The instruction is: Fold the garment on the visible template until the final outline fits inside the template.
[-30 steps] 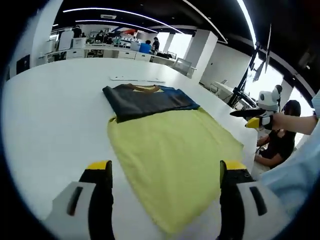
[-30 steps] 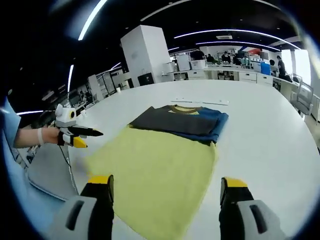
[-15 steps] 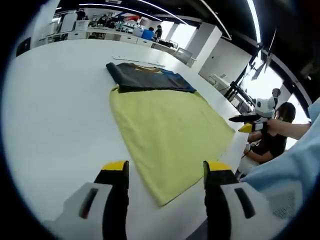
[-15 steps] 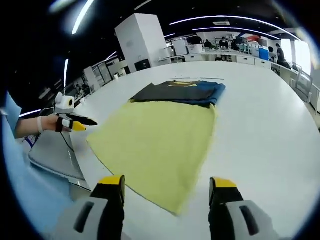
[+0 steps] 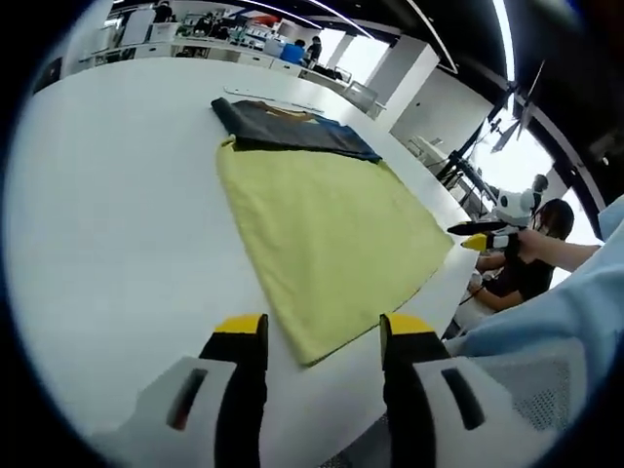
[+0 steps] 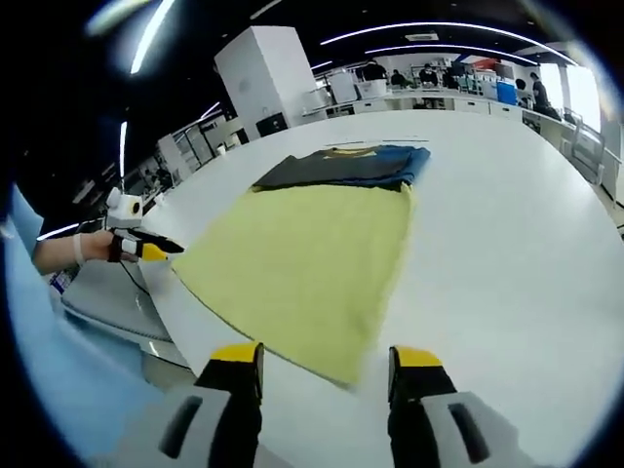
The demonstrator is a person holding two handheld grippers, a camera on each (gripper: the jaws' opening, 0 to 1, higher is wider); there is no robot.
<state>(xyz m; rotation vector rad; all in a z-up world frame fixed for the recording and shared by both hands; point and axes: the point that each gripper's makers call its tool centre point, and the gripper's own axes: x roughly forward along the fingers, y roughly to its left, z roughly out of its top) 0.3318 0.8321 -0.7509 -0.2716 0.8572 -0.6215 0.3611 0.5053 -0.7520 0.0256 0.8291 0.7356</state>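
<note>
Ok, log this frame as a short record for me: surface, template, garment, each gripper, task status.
surface: white table, large
template: yellow sheet, flat on the table, near corner between the left gripper's jaws in the left gripper view
garment: dark folded garment, grey and blue with a yellow collar, lying at the sheet's far edge
left gripper: open, nothing between the jaws
right gripper: right gripper open, empty, facing the sheet's near corner
task status: garment lies mostly beyond the sheet, not yet within its outline
</note>
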